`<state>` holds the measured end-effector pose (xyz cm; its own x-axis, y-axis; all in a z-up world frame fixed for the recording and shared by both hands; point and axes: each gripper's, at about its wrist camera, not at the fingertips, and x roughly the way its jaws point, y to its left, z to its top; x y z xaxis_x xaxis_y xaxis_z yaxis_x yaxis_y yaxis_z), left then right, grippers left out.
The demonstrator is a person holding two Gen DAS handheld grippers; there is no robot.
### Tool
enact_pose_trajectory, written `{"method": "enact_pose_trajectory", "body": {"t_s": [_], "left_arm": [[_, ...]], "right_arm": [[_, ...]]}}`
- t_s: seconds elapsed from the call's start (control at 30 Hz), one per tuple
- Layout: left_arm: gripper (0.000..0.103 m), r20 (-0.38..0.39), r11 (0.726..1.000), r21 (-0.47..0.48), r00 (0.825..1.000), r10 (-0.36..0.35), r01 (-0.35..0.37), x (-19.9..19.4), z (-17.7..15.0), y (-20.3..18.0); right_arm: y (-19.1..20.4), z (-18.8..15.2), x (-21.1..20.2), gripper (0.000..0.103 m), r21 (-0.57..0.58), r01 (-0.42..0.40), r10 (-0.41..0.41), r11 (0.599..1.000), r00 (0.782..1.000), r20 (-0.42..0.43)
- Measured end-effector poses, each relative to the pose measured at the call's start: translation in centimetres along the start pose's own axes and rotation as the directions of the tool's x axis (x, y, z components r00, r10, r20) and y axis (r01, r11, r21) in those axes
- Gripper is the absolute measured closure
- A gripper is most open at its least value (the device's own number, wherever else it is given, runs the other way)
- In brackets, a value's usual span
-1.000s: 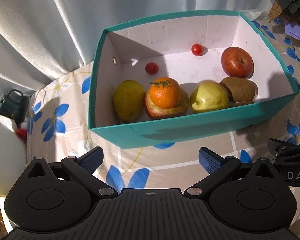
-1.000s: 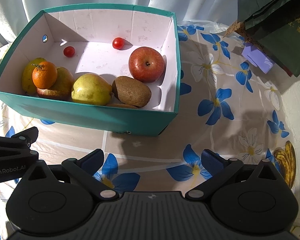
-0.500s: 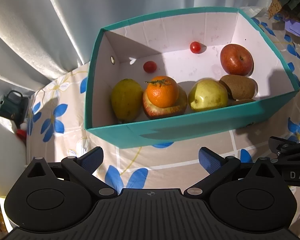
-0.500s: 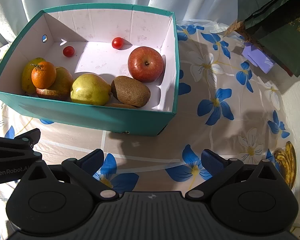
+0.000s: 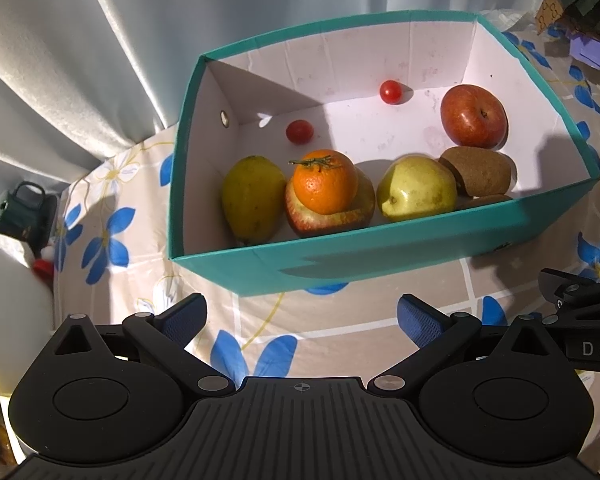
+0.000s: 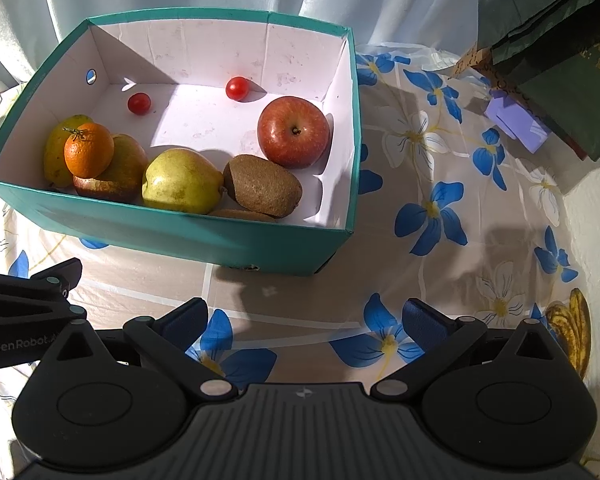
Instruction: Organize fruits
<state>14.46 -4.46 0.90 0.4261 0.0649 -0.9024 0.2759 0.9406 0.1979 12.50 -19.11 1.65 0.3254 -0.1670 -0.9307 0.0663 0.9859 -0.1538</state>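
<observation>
A teal box point(image 5: 380, 252) point(image 6: 180, 236) with a white inside stands on the flowered tablecloth and holds the fruit. Inside lie a yellow pear point(image 5: 254, 198), an orange point(image 5: 324, 186) point(image 6: 88, 150) resting on a reddish-yellow apple point(image 5: 328, 216), a green apple point(image 5: 418, 190) point(image 6: 180, 182), a kiwi point(image 5: 480, 172) point(image 6: 264, 184), a red apple point(image 5: 474, 116) point(image 6: 294, 132) and two cherry tomatoes point(image 5: 390, 91) point(image 5: 299, 131). My left gripper point(image 5: 300, 320) and right gripper point(image 6: 306, 320) both stand open and empty over the cloth, short of the box's near wall.
A curtain hangs behind the box. Dark green bags point(image 6: 548, 40) and a small purple box point(image 6: 516, 120) sit at the back right. A dark green mug point(image 5: 16, 216) stands off the table's left edge. Bare tablecloth point(image 6: 460, 220) lies right of the box.
Both grippers have drawn back slightly toward me, so the box sits a little higher in both views. The fruit has not moved.
</observation>
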Motion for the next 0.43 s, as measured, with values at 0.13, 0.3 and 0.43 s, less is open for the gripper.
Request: {"method": "enact_pose_trajectory", "body": {"t_s": [0.13, 0.3, 0.43], "left_arm": [[0.0, 0.015, 1.0, 0.01, 1.0, 0.006, -0.006, -0.1, -0.02, -0.07], [0.0, 0.032, 1.0, 0.021, 0.999, 0.019, -0.02, -0.25, -0.07, -0.24], [0.0, 0.018, 1.0, 0.015, 1.0, 0.018, -0.018, -0.1, 0.02, -0.15]], "right_arm": [[0.01, 0.0, -0.02, 0.0, 0.001, 0.001, -0.001, 1.0, 1.0, 0.0], [-0.07, 0.03, -0.08, 0.0, 0.002, 0.0, 0.0, 1.0, 1.0, 0.0], [-0.11, -0.04, -0.15, 0.0, 0.003, 0.001, -0.001, 1.0, 1.0, 0.002]]}}
